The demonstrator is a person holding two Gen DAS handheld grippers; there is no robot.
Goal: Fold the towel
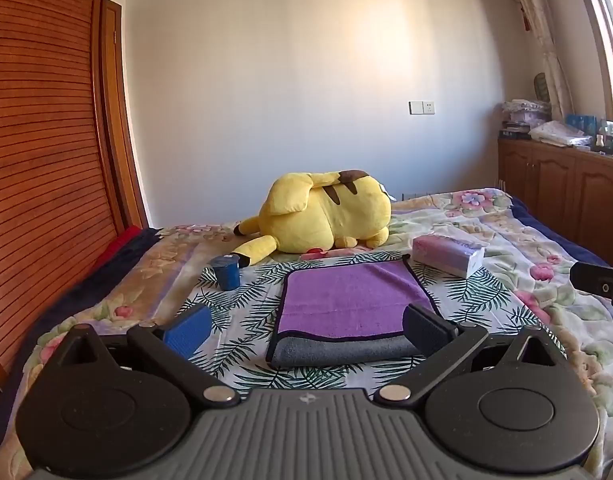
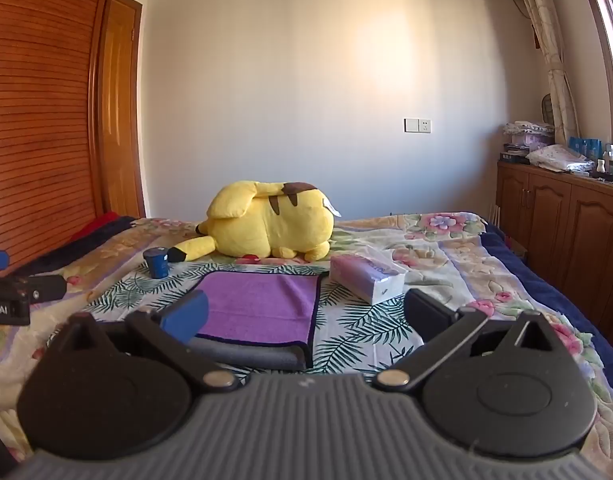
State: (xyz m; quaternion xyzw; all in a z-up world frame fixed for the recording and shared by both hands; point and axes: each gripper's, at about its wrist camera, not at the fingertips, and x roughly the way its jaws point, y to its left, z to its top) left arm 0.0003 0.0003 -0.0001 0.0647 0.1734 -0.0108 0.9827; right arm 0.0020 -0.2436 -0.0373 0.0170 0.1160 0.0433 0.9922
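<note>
While both tongs hang above the near edge of the bed, each stands spread wide with nothing between its fingers. Just ahead of the left tongs lies the towel, purple side up, folded over so that a grey layer shows along its near edge; the right finger covers that edge's right corner. From the right tongs the same towel sits ahead and to the left, its near left corner hidden behind the blue-padded left finger.

Beyond the towel's left side stands a small blue cup, its top hard to make out. Past the right corner rests a tissue pack, its print too blurred to read. Farther on, a yellow plush toy lies with its face turned away.

Only a black sliver of each tool shows at the frame edge of the other's view.

Everything rests on a floral bedspread with a leaf-print cloth under the towel. To the left rises a slatted wooden wardrobe; ahead a pale wall carries a socket plate; to the right, wooden cabinets hold cluttered items too small to identify, beside a curtain cut off at the frame.
</note>
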